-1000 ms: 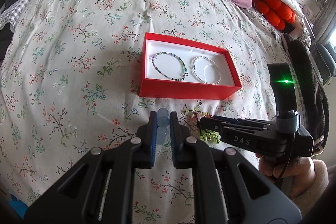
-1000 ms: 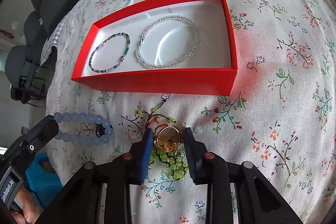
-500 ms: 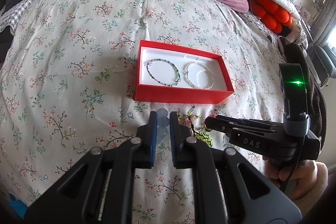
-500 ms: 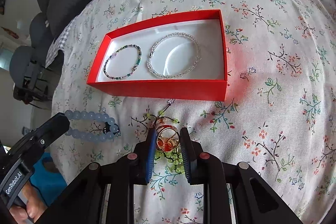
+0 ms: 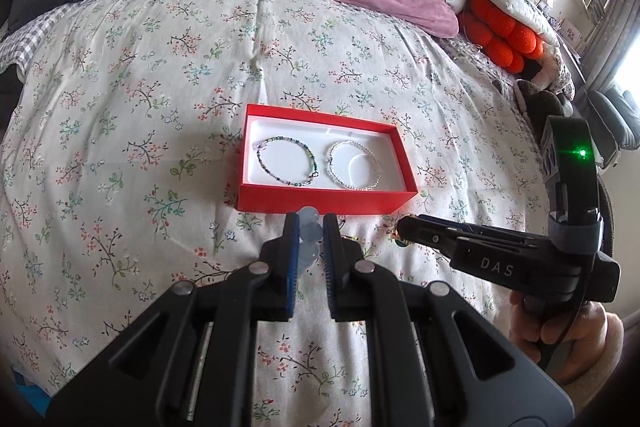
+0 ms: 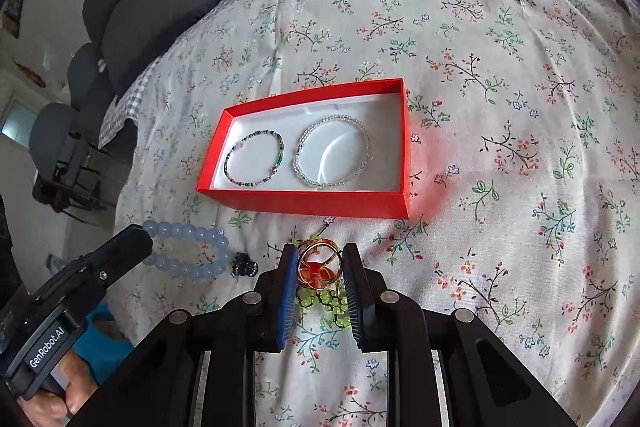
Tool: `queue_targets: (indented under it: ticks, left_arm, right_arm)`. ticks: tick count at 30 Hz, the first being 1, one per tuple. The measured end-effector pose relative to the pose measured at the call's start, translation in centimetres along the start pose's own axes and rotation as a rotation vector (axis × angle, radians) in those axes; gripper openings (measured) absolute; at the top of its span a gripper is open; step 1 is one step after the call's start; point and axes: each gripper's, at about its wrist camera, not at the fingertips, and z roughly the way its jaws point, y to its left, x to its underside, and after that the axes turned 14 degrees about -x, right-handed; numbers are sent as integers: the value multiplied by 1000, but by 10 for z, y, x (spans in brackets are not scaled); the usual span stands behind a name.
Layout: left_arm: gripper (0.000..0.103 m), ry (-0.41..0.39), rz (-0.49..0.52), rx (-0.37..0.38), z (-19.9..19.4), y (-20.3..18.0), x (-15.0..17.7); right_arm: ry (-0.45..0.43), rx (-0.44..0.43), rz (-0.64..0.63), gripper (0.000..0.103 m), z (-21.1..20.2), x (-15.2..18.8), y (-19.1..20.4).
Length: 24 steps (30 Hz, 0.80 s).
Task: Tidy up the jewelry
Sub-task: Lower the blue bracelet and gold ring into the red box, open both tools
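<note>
Two grippers are hovering near the red box (image 6: 304, 203): the left gripper (image 5: 311, 227) is pinching the pale blue bead bracelet (image 6: 188, 251), and the right gripper (image 6: 318, 259) is clamping a gold ring (image 6: 320, 263) trailing green beads (image 6: 324, 301).

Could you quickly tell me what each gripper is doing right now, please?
Left gripper: closed on the pale blue bead bracelet.
Right gripper: closed on the gold ring with green beads hanging below it.
</note>
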Motion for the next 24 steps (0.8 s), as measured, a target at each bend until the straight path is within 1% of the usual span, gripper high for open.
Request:
queue_targets:
  ticks: [6, 17, 21, 24]
  left_arm:
    - [13, -16, -1, -1, -3, -7, -4]
    - [13, -46, -6, 22, -2, -29, -18]
    - [13, -61, -2, 34, -3, -39, -24]
    - [13, -77, -4, 60, -2, -46, -31]
  right_arm:
    - [-27, -5, 3, 23, -8, -4, 2]
    - [-54, -4, 8, 23, -15, -11, -1]
    - [-62, -4, 18, 23, -16, -15, -4]
    - [-71, -2, 22, 23, -17, -19, -7]
